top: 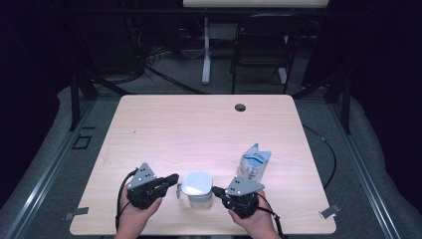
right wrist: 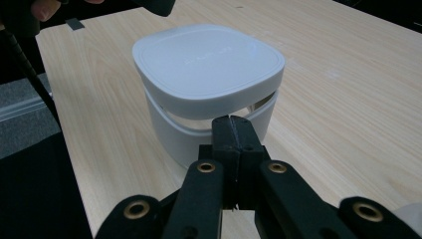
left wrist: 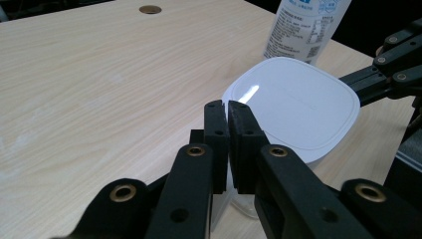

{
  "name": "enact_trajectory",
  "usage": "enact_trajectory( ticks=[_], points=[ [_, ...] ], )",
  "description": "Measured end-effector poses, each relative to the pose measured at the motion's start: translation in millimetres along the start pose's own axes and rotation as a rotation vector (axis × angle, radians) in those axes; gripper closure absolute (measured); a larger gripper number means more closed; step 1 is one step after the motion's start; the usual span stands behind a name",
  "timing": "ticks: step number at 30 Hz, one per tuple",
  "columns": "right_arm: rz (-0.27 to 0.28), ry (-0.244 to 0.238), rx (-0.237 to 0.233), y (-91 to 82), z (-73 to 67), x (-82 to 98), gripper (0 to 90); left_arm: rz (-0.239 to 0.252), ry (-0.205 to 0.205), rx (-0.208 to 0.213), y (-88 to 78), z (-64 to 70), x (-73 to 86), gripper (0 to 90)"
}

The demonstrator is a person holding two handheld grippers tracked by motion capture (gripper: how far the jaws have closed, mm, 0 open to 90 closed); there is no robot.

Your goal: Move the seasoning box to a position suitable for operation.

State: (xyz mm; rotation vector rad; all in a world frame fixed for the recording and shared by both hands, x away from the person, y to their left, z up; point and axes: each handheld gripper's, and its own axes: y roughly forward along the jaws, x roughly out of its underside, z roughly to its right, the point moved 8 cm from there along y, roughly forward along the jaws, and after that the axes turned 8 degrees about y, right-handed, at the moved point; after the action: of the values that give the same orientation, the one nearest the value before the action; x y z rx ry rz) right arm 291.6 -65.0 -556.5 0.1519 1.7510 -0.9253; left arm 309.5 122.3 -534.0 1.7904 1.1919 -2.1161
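The white lidded box [top: 197,187] stands near the front edge of the surface [top: 199,124], between the left tongs [top: 174,180] and the right tongs [top: 216,190] — both closed on nothing, tips just beside its walls. It looks light, stiff and smooth-sided — likely slippery — so the overhanging lid rim is the surest hold.

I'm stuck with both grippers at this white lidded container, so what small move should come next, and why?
Probably open the left gripper a little to take the lid edge. Both grippers look shut, one on each side of the white container, and the right gripper seems to pinch its clear side tab.
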Motion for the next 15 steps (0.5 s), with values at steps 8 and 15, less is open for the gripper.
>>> enact_trajectory(
  ticks=[8, 15],
  points=[
    [-0.012, -0.009, 0.012, 0.5, -1.2, -9.2, 90.0, 0.006, 0.004, -0.011, -8.1, -6.0, 10.1, 76.3],
    [-0.023, 0.011, 0.014, 0.8, -1.2, -13.2, 90.0, 0.008, -0.007, -0.045, -13.2, -11.9, 16.5, 66.0]
  ],
)
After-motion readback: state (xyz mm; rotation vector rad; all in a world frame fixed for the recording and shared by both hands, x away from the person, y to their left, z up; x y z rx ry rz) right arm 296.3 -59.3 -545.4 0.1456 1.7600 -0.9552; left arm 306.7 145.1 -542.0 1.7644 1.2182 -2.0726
